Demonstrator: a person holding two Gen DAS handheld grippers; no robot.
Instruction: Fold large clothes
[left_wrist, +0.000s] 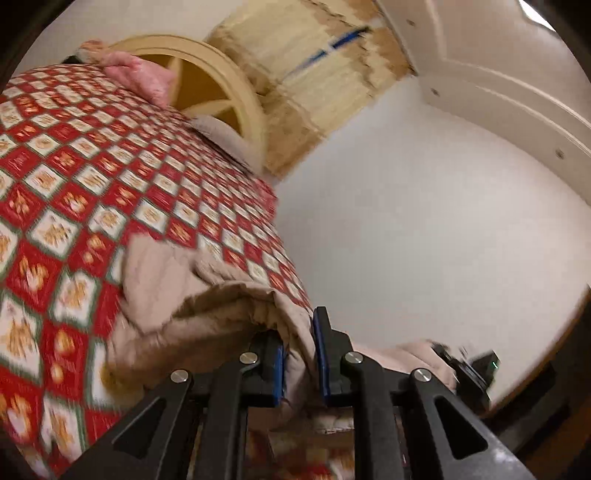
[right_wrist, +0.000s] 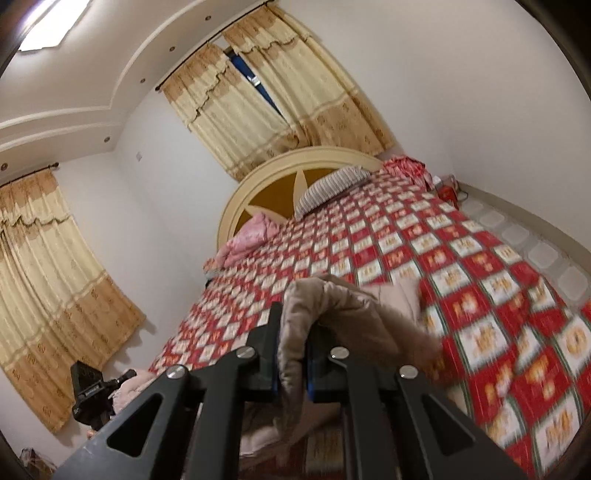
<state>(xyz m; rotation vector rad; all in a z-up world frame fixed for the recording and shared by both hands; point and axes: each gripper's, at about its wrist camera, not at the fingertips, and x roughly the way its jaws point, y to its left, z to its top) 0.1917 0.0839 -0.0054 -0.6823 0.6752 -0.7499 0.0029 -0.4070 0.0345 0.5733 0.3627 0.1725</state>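
A beige padded garment (left_wrist: 192, 314) hangs lifted over the bed with the red and white checked cover (left_wrist: 74, 177). My left gripper (left_wrist: 299, 354) is shut on a thick fold of it, cloth pinched between the blue pads. The right gripper (left_wrist: 465, 365) shows at lower right, on another part of the same garment. In the right wrist view my right gripper (right_wrist: 291, 354) is shut on a bunched edge of the beige garment (right_wrist: 332, 306), which drapes down onto the bed cover (right_wrist: 443, 266). The left gripper (right_wrist: 92, 387) shows at lower left.
A round cream headboard (right_wrist: 280, 173) stands at the bed's far end with a striped pillow (right_wrist: 328, 188) and a pink quilt (right_wrist: 247, 236). Yellow curtains (right_wrist: 266, 103) cover the windows. A white wall (left_wrist: 424, 221) flanks the bed; tiled floor (right_wrist: 535, 251) on the other side.
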